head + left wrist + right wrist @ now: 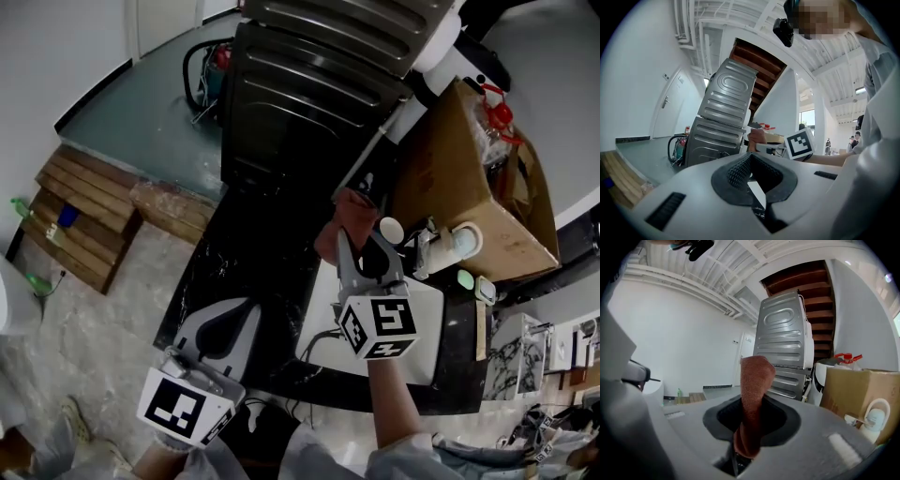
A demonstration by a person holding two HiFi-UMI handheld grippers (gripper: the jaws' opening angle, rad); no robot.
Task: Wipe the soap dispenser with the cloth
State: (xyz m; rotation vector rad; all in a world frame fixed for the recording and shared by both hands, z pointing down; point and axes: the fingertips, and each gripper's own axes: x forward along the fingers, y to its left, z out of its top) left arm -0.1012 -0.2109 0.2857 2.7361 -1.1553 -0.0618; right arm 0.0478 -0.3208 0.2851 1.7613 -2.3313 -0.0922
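My right gripper (362, 247) is shut on a reddish-brown cloth (343, 221), which stands up out of its jaws and folds over at the top (754, 378). The soap dispenser (448, 246), a pale pump bottle, sits just right of that gripper against a cardboard box. In the right gripper view the dispenser (875, 419) is at the far right edge, apart from the cloth. My left gripper (240, 310) hangs lower left, away from both. Its dark ribbed pads (737, 169) meet at the tips, with nothing between them.
A large grey ribbed appliance (309, 84) stands beyond the black counter (253, 244). The cardboard box (469, 178) holds a red-capped bottle. Below the dispenser lies a white surface (427, 323). Wooden pallets (84, 211) are on the floor at left.
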